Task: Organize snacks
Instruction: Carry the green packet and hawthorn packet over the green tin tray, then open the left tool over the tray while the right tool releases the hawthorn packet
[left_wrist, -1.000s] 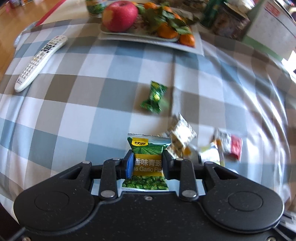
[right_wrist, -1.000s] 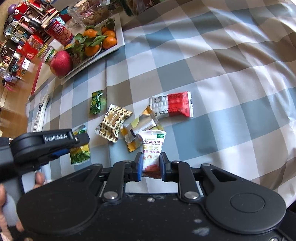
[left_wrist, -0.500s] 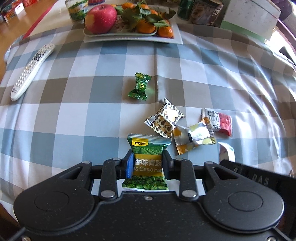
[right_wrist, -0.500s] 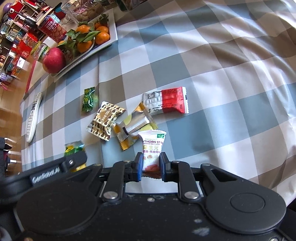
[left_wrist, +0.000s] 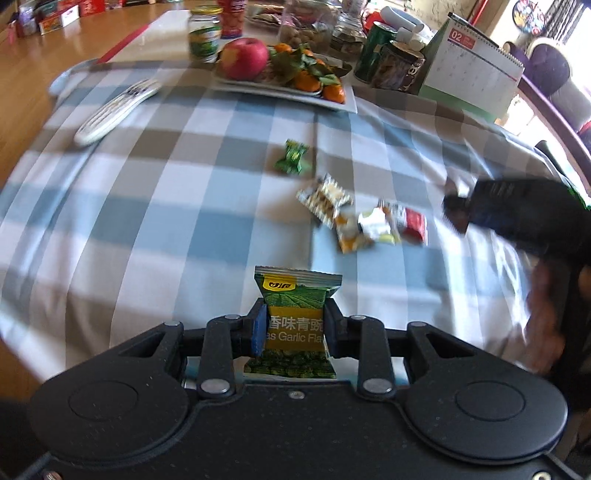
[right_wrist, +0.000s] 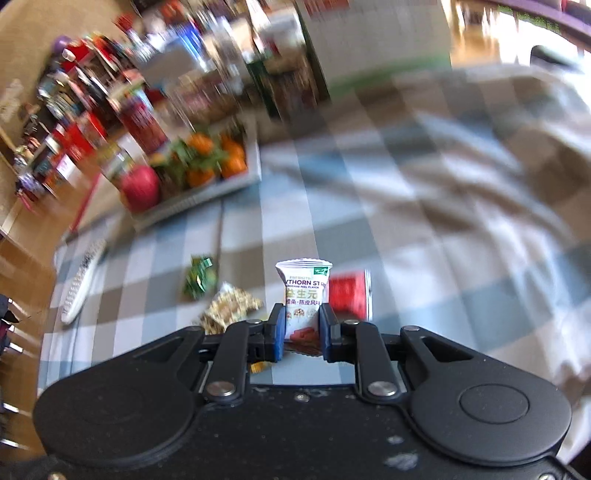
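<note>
A green pea packet (left_wrist: 295, 317) is pinched upright in the left gripper (left_wrist: 294, 328) and a white hawthorn strip packet (right_wrist: 303, 301) is clamped in the right gripper (right_wrist: 302, 330), both above the checked tablecloth (left_wrist: 147, 206) where four more snacks (left_wrist: 364, 221) lie.

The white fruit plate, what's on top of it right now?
On the white fruit plate sit a red apple and several leafy tangerines. Whatever lies beneath the leaves is covered.

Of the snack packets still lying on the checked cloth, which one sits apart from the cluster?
The small green twisted-wrapper candy: it lies alone toward the white fruit plate, while the gold-patterned, yellow-white and red-white packets huddle together.
</note>
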